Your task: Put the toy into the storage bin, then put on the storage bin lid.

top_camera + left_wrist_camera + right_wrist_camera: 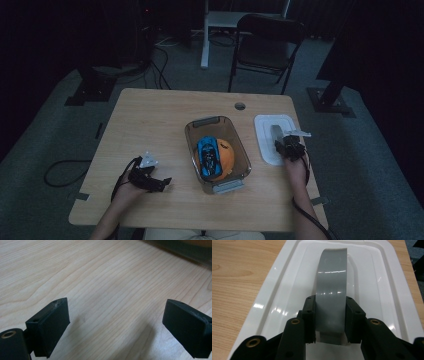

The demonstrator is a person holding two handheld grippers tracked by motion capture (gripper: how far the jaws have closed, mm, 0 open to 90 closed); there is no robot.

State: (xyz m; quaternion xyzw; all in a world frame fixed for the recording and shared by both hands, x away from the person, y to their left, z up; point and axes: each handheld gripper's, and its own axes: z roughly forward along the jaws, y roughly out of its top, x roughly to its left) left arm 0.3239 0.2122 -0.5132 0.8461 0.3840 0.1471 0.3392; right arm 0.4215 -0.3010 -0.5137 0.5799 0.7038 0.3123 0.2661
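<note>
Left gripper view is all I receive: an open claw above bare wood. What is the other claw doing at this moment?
Observer: The right claw is shut on the grey handle of a white lid.
Operator: Where is this lid lying?
Observer: On the table, to the right of a clear bin.
Operator: Is the bin empty?
Observer: No, a blue toy car lies inside on an orange thing.
</note>
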